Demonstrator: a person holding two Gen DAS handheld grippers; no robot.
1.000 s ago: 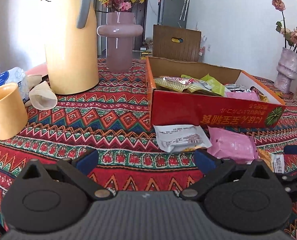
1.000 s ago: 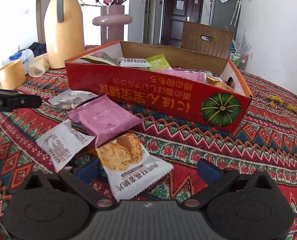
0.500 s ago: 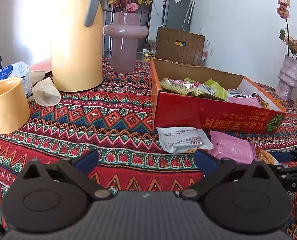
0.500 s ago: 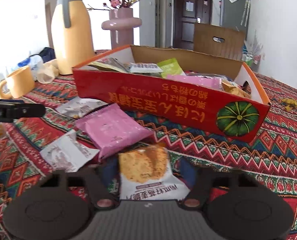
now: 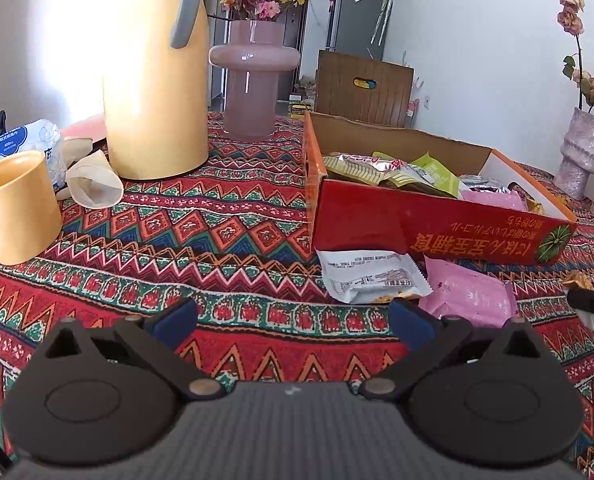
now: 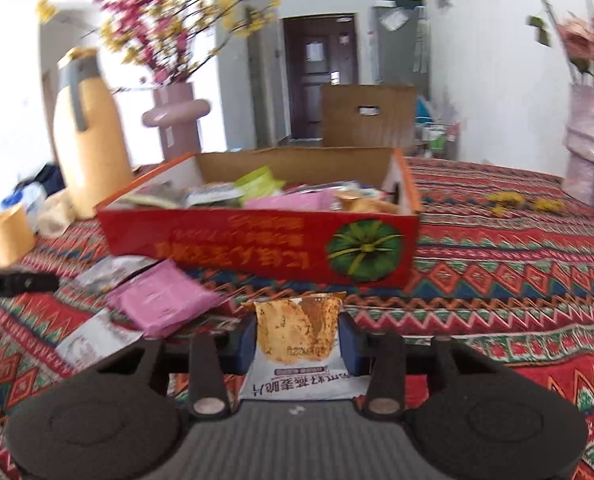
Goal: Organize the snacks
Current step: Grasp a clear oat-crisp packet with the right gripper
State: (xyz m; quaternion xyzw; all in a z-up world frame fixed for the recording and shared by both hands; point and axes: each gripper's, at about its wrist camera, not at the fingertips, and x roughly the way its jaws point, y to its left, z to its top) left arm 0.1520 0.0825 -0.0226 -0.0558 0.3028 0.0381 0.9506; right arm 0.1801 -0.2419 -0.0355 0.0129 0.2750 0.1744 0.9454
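Your right gripper (image 6: 297, 338) has the oat-crisp snack packet (image 6: 297, 344) between its blue pads, which press on both of its sides while the jaws are closing; the packet stands lifted off the tablecloth (image 6: 517, 264), just in front of the red cardboard box (image 6: 257, 244) with the green pumpkin print. That box is open at the top and holds a heap of snack bags, green, pink and silver among them.

To the left of your held packet, a pink snack packet (image 6: 165, 300) lies on the cloth, overlapping a white packet (image 6: 93, 336) at its near corner, with a silver-white packet (image 5: 371, 276) touching the foot of the box.

Your left gripper (image 5: 293, 318) hovers over bare cloth with its jaws spread wide and nothing between them; the pink packet lies just beyond its right finger.

Farther left on the table stand a yellow mug (image 5: 15, 206), a tall yellow thermos jug (image 5: 155, 80) and a pink vase (image 5: 253, 80) of flowers. The right view is blurred.
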